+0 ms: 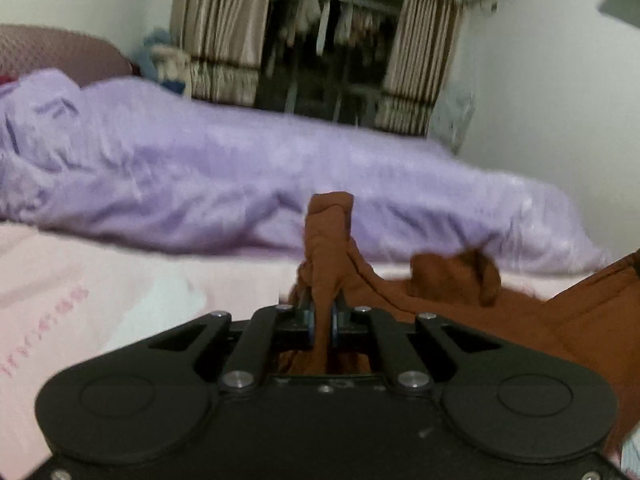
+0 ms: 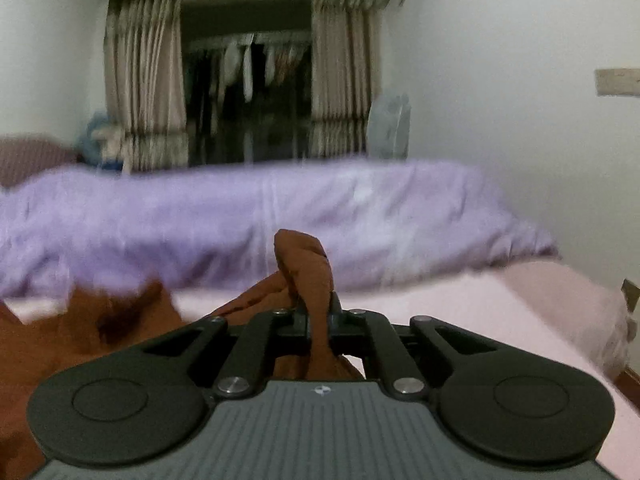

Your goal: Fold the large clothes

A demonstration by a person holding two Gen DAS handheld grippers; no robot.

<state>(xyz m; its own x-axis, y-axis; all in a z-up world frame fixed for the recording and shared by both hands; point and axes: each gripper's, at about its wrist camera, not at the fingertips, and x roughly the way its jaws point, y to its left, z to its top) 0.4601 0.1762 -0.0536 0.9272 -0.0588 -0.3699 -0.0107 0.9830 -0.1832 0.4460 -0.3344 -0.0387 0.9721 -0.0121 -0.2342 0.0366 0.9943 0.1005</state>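
Observation:
A rust-brown garment (image 1: 460,280) lies on the pink bed sheet (image 1: 100,288). My left gripper (image 1: 324,308) is shut on a bunched edge of it, and a twist of the cloth sticks up past the jaws. From there the garment runs off to the right. In the right wrist view the brown garment (image 2: 92,320) spreads to the left. My right gripper (image 2: 318,312) is shut on another bunched edge, with a fold of cloth standing up beyond the jaws. Both views are blurred.
A crumpled lilac duvet (image 1: 240,184) lies across the bed behind the garment, also seen as the lilac duvet (image 2: 280,216). Striped curtains (image 2: 144,80) frame a dark opening with hanging clothes. White walls stand to the right. The bed's right edge (image 2: 600,320) drops off.

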